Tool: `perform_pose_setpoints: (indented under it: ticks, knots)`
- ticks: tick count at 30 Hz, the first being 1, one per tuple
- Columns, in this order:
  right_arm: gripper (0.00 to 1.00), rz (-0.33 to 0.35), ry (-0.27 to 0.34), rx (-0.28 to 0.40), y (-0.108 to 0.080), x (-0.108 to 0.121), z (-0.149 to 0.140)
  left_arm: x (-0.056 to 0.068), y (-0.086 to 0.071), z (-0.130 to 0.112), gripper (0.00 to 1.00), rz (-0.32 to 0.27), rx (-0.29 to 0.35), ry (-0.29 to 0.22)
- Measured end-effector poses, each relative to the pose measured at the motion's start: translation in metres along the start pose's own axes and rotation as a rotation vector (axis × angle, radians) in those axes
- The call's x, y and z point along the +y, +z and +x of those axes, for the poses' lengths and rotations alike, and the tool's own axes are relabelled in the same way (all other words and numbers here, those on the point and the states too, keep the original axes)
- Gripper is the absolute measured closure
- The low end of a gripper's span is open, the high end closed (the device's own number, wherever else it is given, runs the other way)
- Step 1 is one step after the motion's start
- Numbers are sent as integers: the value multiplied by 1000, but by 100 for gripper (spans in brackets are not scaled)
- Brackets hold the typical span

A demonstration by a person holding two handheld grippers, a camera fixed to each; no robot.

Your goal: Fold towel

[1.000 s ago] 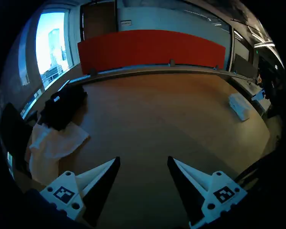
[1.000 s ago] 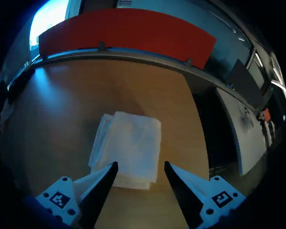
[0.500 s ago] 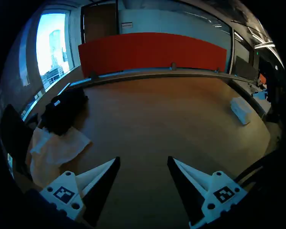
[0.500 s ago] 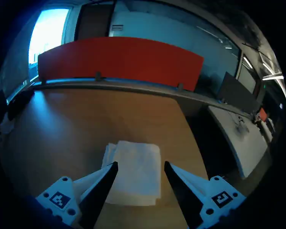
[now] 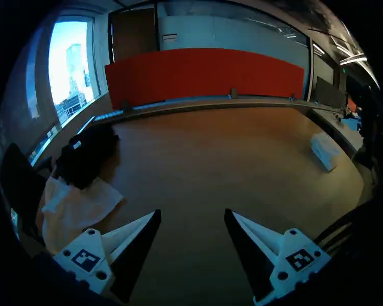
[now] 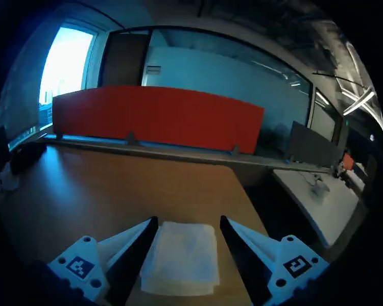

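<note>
Behind the wooden table (image 5: 207, 153) a red divider (image 5: 207, 71) is seen. The folded towel (image 6: 181, 252) is laid near the table's right edge, just ahead of the right gripper (image 6: 187, 219), whose fingers are spread and pinch nothing. The left gripper (image 5: 191, 211) is also spread and empty. A loose white cloth (image 5: 74, 209) is seen beside a dark bag (image 5: 87, 150). Probably it is to be folded next: two corners should be pinched and drawn flat.

Wooden table (image 5: 201, 153), folded towel (image 6: 181, 252) near its edge, loose white cloth (image 5: 74, 209), black bag (image 5: 87, 153)
</note>
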State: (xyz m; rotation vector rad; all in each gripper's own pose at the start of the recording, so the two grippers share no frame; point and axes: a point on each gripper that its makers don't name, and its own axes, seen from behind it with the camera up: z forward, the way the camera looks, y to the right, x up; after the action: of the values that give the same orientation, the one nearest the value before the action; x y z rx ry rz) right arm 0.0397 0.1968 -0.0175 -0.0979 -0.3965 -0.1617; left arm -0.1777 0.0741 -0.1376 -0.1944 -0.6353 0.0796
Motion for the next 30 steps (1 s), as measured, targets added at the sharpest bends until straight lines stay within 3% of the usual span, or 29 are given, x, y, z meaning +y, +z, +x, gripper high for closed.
perform_pose_setpoints:
  ticks: [9, 20, 30]
  knots:
    - [6, 6, 26, 100, -3, -15, 34, -8, 4, 25, 8, 9, 55, 2]
    - [6, 39, 21, 150, -7, -42, 57, -24, 7, 58, 8, 25, 132, -3]
    - [6, 71, 47, 207, -13, -75, 87, -44, 18, 108, 8, 49, 240, -2]
